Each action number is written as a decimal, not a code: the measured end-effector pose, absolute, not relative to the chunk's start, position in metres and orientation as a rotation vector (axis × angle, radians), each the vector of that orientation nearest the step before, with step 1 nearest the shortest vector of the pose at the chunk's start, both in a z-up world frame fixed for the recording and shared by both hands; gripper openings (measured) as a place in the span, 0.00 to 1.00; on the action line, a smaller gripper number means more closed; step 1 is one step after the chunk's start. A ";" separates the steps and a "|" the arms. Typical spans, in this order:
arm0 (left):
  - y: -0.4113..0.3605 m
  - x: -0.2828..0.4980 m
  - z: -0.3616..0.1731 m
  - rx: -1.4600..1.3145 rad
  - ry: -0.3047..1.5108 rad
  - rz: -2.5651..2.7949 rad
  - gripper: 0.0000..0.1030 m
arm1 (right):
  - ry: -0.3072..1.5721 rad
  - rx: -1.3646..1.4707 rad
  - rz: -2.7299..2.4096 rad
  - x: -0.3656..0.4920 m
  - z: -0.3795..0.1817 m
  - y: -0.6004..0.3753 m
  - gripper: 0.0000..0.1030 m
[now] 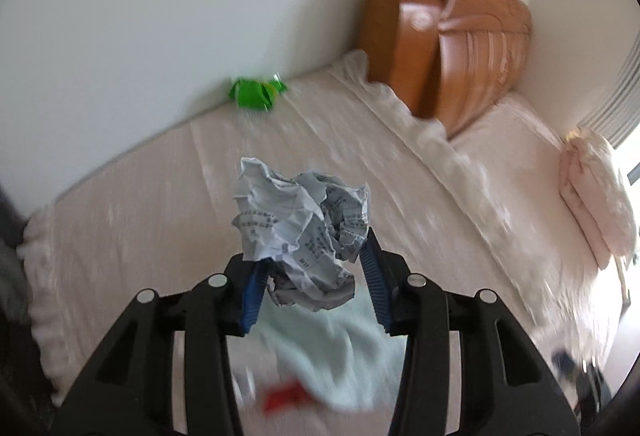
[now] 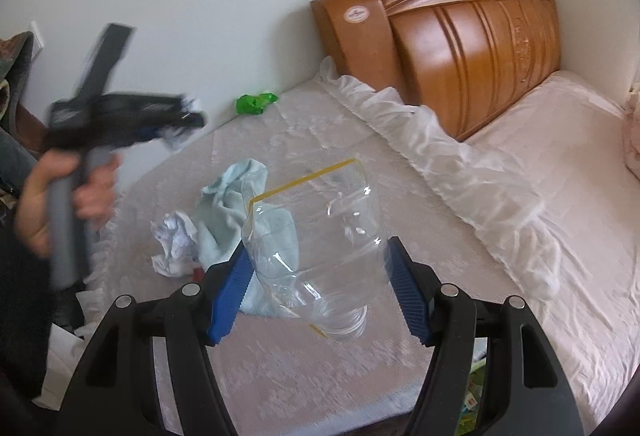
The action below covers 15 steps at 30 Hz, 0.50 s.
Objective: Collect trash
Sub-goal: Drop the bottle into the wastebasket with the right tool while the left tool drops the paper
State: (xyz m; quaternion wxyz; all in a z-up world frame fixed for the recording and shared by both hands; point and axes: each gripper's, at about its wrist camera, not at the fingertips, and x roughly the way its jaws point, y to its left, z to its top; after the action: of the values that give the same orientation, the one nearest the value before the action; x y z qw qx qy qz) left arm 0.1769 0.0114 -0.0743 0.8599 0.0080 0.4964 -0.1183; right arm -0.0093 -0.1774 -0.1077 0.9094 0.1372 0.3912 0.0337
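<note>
Two pieces of trash in hand, more left on the bed.
L wrist: our left gripper point(image 1: 316, 256) clamps a crumpled paper ball point(image 1: 302, 224); green wrapper point(image 1: 256, 94) waits by the wall. R wrist: right gripper point(image 2: 320, 288) grips a clear plastic bottle point(image 2: 316, 236); another paper wad point(image 2: 174, 236) remains on the bed.

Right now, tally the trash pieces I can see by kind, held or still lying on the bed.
Crumpled paper: 2, one in the left gripper
Clear plastic bottle: 1, in the right gripper
Green wrapper: 1, by the wall
Total: 4
</note>
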 end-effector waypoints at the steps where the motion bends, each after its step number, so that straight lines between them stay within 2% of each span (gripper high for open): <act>1: 0.011 0.166 -0.073 0.023 1.042 -0.251 0.42 | 0.806 0.282 0.065 -0.015 -0.107 -0.180 0.65; 10: -0.034 0.067 -0.072 0.104 1.077 -0.394 0.43 | 0.807 0.304 0.016 -0.058 -0.112 -0.210 0.65; 15: -0.076 0.037 -0.082 0.145 1.101 -0.515 0.43 | 0.811 0.300 -0.052 -0.087 -0.116 -0.237 0.65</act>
State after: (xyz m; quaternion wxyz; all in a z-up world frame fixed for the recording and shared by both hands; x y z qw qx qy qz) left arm 0.0365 -0.0762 -0.0824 0.8185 0.0680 0.5167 -0.2419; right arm -0.0872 -0.2371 -0.1157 0.9077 0.1455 0.3928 -0.0253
